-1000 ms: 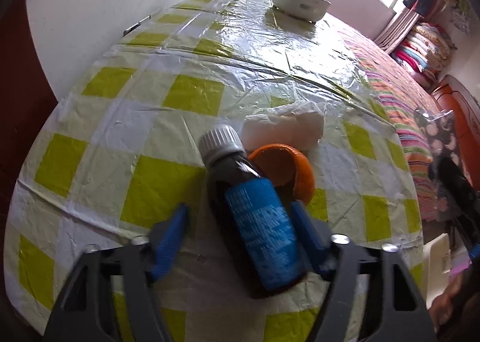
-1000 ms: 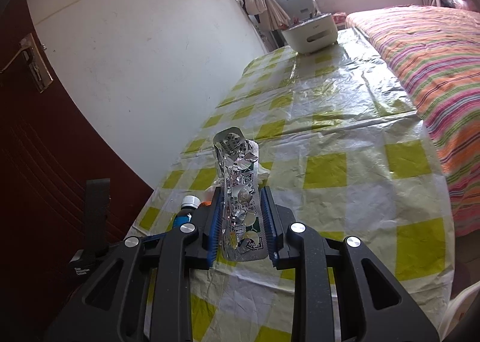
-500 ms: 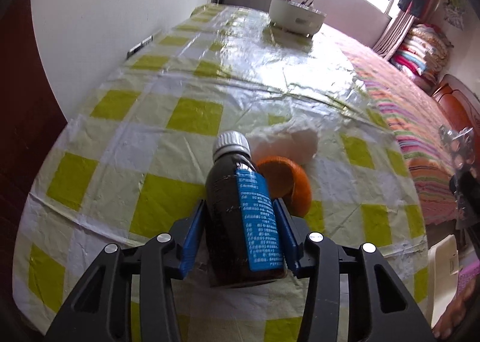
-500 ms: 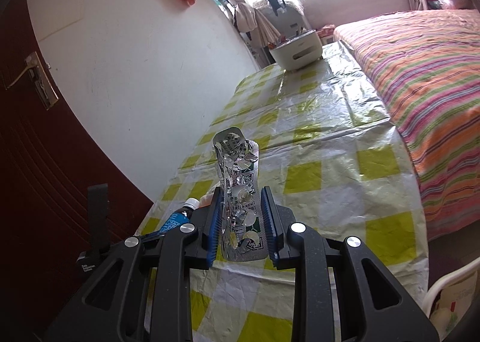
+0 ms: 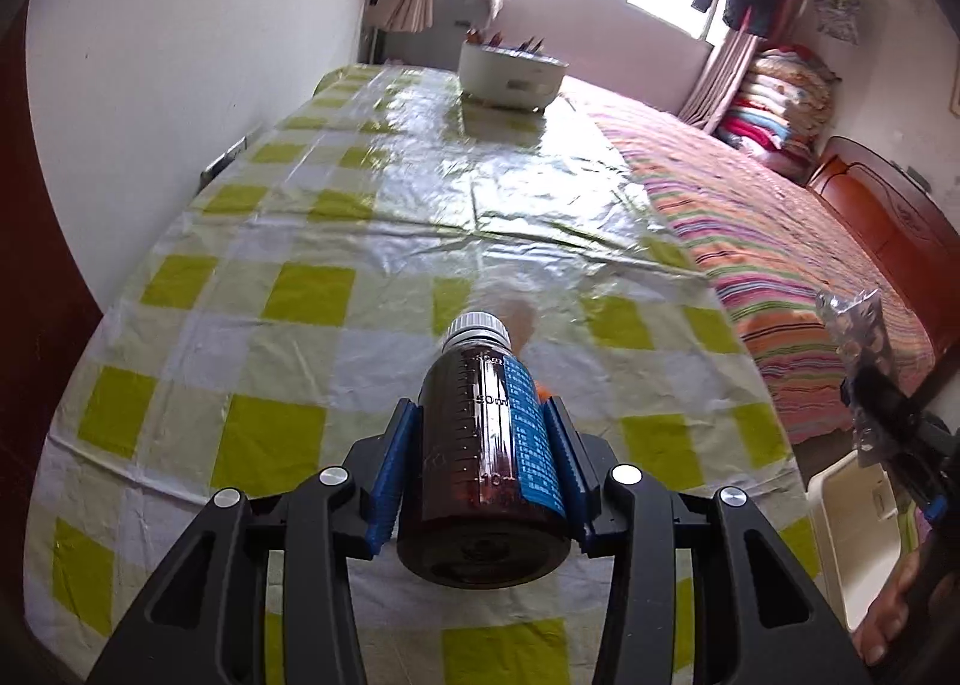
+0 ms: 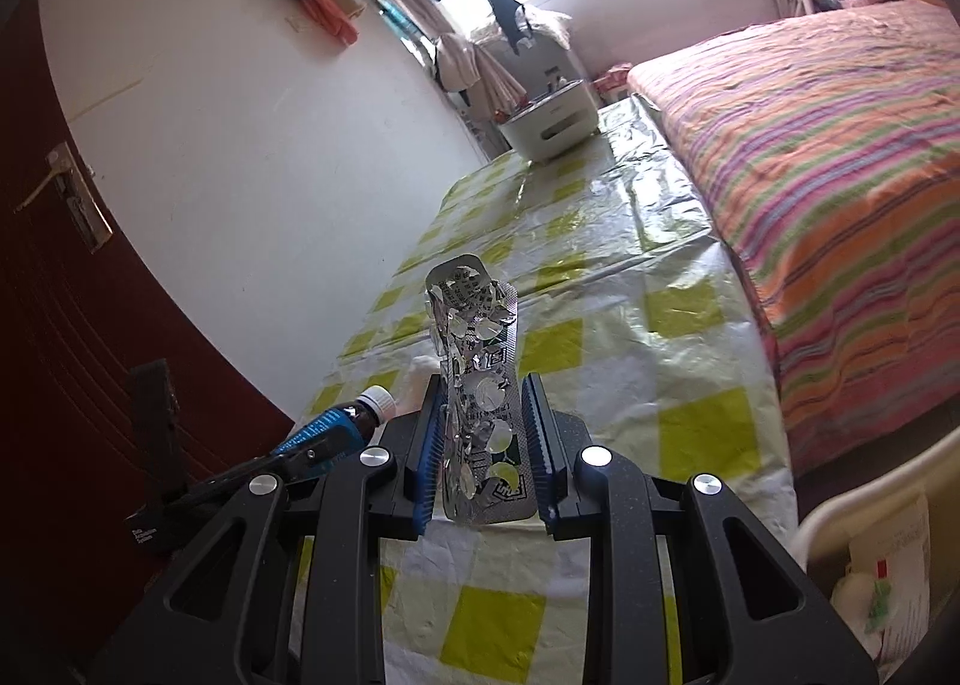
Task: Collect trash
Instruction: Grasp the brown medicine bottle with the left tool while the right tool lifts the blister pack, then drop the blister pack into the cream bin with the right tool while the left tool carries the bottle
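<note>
My left gripper [image 5: 485,433] is shut on a brown medicine bottle [image 5: 480,463] with a blue label and a white cap, held above the checked tablecloth [image 5: 288,325]. The bottle also shows in the right wrist view [image 6: 336,427]. My right gripper [image 6: 483,427] is shut on a used silver blister pack [image 6: 477,385], held upright above the table's near end. That pack and gripper show at the right edge of the left wrist view [image 5: 858,337]. An orange peel [image 5: 542,389] and a white tissue [image 5: 510,319] lie on the table, mostly hidden behind the bottle.
A white bin [image 5: 852,529] with a bag stands on the floor right of the table; it also shows in the right wrist view [image 6: 870,553]. A white container [image 5: 510,75] sits at the table's far end. A striped bed [image 5: 780,247] runs along the right. A wall is on the left.
My left gripper closed on the bottle and lifted it off the table, tilting upward. My right gripper rose and drew back a little with the blister pack.
</note>
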A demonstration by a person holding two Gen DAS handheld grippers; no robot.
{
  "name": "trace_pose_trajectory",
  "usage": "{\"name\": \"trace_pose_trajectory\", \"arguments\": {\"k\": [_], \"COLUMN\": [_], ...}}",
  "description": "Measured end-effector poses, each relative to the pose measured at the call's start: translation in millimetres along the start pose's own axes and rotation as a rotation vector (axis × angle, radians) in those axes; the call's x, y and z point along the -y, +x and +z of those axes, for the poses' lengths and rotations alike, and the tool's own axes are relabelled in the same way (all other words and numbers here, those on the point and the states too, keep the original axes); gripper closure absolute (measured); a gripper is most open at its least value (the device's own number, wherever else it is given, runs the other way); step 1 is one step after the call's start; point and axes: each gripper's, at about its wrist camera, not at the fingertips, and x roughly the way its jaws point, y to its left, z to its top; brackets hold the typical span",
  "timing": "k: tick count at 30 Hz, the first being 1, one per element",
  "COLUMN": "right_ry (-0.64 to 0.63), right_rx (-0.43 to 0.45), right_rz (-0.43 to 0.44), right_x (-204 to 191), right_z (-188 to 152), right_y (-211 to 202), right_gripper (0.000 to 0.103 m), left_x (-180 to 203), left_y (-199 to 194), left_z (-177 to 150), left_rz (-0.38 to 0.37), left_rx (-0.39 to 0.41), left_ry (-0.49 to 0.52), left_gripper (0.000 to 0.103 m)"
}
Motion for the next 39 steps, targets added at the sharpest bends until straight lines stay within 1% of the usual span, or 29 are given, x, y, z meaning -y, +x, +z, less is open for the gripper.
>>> {"name": "trace_pose_trajectory", "arguments": {"k": [4, 10, 14, 19, 29, 33, 39], "right_ry": [0.035, 0.092, 0.129, 0.162, 0.224, 0.253, 0.280], "right_rx": [0.038, 0.084, 0.113, 0.146, 0.213, 0.238, 0.278], "right_rz": [-0.009, -0.066, -0.104, -0.147, -0.288, -0.333, -0.413], "right_x": [11, 39, 58, 73, 112, 124, 135], "right_z": [-2, -11, -16, -21, -42, -46, -50], "right_y": [-17, -41, -58, -76, -117, -130, -141], "right_gripper": [0.078, 0.078, 0.078, 0.077, 0.076, 0.075, 0.074], "left_x": [9, 28, 44, 71, 130, 162, 201], "left_y": [-2, 1, 0, 3, 10, 8, 3], "left_z": [0, -5, -9, -14, -31, -40, -46], "left_rz": [-0.038, -0.080, -0.106, -0.145, -0.243, -0.300, -0.388], "left_rx": [0.010, -0.007, -0.004, -0.011, -0.048, -0.062, -0.084], "left_ry": [0.018, 0.053, 0.085, 0.134, 0.228, 0.279, 0.315], "left_gripper": [0.061, 0.061, 0.061, 0.061, 0.061, 0.061, 0.061]}}
